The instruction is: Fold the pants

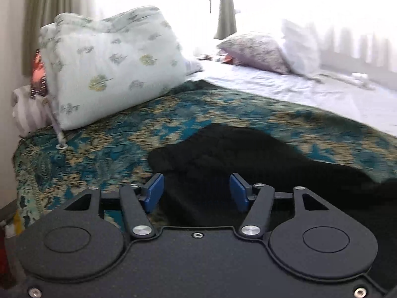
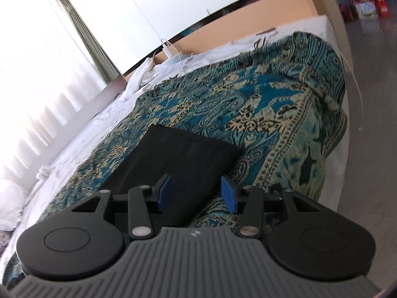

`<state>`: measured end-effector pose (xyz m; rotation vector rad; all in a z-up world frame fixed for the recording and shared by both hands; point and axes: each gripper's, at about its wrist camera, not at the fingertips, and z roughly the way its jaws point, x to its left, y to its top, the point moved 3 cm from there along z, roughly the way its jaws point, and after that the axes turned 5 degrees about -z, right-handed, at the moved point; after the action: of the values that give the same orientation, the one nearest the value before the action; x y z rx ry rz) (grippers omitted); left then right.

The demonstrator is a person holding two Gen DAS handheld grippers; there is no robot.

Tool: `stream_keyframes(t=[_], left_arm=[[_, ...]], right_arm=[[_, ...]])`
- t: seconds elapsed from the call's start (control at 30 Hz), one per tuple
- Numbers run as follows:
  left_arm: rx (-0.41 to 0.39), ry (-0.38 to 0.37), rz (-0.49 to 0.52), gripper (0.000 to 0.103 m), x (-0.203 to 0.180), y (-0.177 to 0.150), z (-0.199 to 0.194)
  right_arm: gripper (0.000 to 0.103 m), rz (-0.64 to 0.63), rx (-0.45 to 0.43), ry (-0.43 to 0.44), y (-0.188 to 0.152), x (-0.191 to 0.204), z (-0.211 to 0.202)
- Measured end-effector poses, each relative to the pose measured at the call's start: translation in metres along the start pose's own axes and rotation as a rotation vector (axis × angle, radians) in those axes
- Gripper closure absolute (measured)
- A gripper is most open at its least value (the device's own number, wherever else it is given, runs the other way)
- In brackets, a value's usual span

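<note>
Sunlit curtains are glowing behind the bed's patterned blanket [image 2: 273, 94], where the black pants [image 2: 178, 159] are lying flat and seemingly part-folded, while the left tool [image 1: 196, 193] and right tool [image 2: 196, 193] are gaping empty above them.

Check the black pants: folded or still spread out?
Partly folded at most. Right wrist view shows black pants as a flat rectangle with straight edges on the bedspread; left wrist view shows an uneven, rumpled end.
</note>
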<state>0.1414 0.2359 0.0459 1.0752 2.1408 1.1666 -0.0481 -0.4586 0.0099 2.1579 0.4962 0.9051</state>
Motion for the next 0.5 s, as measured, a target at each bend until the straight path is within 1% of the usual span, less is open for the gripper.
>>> stream_keyframes(t=[0.07, 0.13, 0.2, 0.27, 0.33, 0.37, 0.43, 0.47, 0.5], left_arm=[[0.014, -0.051, 0.001, 0.044, -0.010, -0.003, -0.011], [0.030, -0.118, 0.003, 0.044, -0.021, -0.007, -0.024], [0.035, -0.170, 0.025, 0.044, -0.032, -0.012, -0.036], [0.033, -0.214, 0.060, 0.043, -0.045, -0.016, -0.047], [0.039, -0.254, 0.085, 0.043, -0.054, -0.021, -0.055], [0.048, -0.275, 0.090, 0.043, -0.058, -0.023, -0.058], [0.066, -0.309, 0.091, 0.043, -0.063, -0.026, -0.062], [0.072, -0.321, 0.091, 0.043, -0.063, -0.028, -0.064], [0.077, -0.325, 0.093, 0.043, -0.065, -0.029, -0.064]], right_arm=[[0.043, 0.008, 0.003, -0.011, 0.000, -0.001, 0.001], [0.042, 0.016, -0.005, -0.033, 0.002, -0.001, 0.002], [0.042, 0.003, -0.017, -0.080, 0.006, 0.000, 0.010], [0.043, 0.001, -0.005, -0.093, 0.012, 0.000, 0.022], [0.042, -0.013, 0.008, -0.088, 0.017, 0.003, 0.031], [0.045, -0.018, 0.018, -0.065, 0.018, 0.006, 0.031], [0.046, -0.034, 0.047, 0.056, 0.013, 0.015, 0.025], [0.044, -0.051, 0.064, 0.088, 0.008, 0.020, 0.023], [0.044, -0.072, 0.076, 0.084, 0.003, 0.023, 0.021]])
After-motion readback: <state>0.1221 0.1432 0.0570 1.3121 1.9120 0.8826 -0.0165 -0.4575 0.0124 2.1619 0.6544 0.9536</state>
